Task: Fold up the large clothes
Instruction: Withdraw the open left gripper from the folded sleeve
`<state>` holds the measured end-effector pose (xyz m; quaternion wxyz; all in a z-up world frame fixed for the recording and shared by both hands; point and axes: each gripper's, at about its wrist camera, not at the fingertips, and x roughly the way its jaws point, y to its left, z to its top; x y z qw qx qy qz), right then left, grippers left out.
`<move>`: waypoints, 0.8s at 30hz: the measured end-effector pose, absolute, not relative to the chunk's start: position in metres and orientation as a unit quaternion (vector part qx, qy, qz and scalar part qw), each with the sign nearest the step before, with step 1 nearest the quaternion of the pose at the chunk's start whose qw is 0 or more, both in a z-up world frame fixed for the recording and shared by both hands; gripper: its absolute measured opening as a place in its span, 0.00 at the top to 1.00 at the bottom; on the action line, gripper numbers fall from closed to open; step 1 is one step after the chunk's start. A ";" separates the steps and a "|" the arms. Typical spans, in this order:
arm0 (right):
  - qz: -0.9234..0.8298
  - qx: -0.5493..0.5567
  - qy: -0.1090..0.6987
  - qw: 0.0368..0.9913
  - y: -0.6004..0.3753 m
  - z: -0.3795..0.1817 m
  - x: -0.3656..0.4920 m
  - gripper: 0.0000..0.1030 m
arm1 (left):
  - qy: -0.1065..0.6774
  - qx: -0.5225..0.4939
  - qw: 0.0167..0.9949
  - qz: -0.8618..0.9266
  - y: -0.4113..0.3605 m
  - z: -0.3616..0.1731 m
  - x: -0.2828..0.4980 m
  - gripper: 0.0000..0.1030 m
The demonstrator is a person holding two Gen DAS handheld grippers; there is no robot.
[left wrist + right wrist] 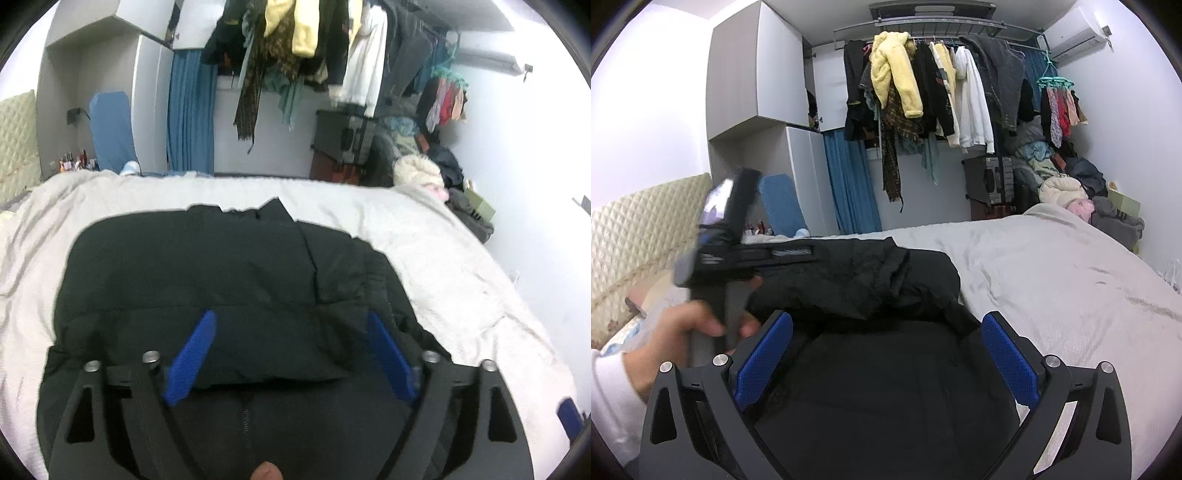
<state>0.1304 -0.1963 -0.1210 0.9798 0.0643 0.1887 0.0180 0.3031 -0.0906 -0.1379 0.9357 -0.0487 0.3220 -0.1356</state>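
Note:
A large black padded jacket (207,273) lies on the bed, its upper part folded over the lower part; it also shows in the right wrist view (871,391). My left gripper (291,325) is open, its blue pads (192,358) spread wide just above the folded edge, holding nothing. My right gripper (886,325) is open over the jacket's near part, its blue pads (1012,362) apart and empty. The left gripper's body (727,254) and the hand holding it show at the left of the right wrist view.
The bed's pale cover (424,240) spreads to the right and far side. A rail of hanging clothes (923,92), a grey wardrobe (757,74), a blue curtain (849,192) and a clothes pile (1063,184) stand beyond. A quilted headboard (635,229) is at left.

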 end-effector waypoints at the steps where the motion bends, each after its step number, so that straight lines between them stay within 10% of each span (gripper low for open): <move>1: 0.023 0.068 0.191 0.979 -0.196 -0.119 0.136 0.00 | 0.319 -0.051 0.937 -0.134 -0.084 -0.133 0.299 0.12; 24: 0.048 -0.026 0.228 0.972 -0.130 -0.176 0.352 0.18 | 0.325 -0.070 0.943 -0.017 0.084 -0.176 0.405 0.00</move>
